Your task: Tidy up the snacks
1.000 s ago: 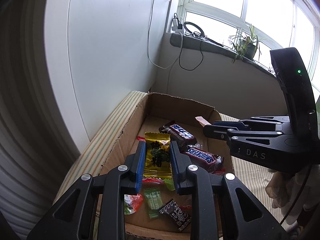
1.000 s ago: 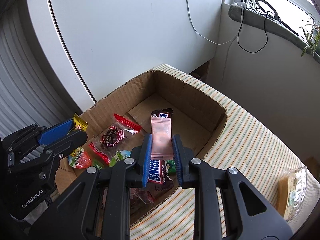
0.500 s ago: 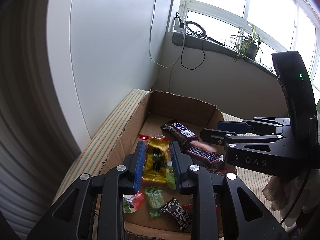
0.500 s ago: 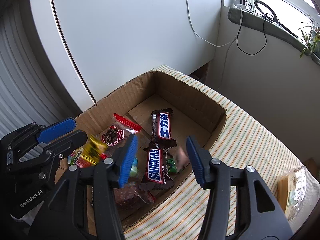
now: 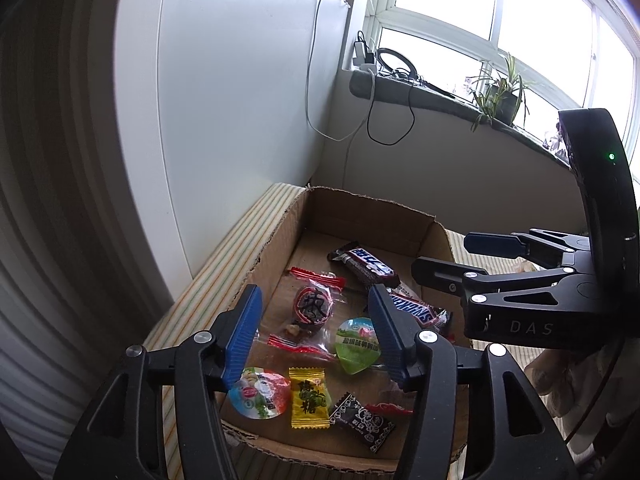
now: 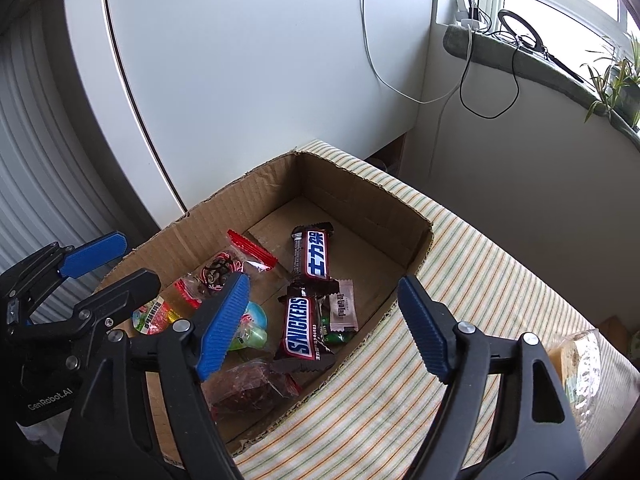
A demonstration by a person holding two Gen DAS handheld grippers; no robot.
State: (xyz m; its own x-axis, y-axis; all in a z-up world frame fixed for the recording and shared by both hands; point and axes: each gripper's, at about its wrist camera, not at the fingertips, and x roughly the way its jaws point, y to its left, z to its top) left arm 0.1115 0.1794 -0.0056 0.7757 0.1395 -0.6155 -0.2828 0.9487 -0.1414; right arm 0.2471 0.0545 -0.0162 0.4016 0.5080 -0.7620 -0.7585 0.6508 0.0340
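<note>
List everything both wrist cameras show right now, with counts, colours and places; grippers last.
Cardboard box: 1, brown, on striped cloth.
Snickers bars: 2, brown, box middle.
Pink sachet: 1, beside the Snickers.
Yellow candy: 1, near front wall.
Jelly cups: 2, green and red-orange.
Black candy: 1, front.
Clear red-ended packs: 1 certain, others partly hidden.
Striped cloth: 1, under box.
Potted plant: 1, green, windowsill.
Left gripper: jaws open, empty.
Right gripper: jaws open, empty.
</note>
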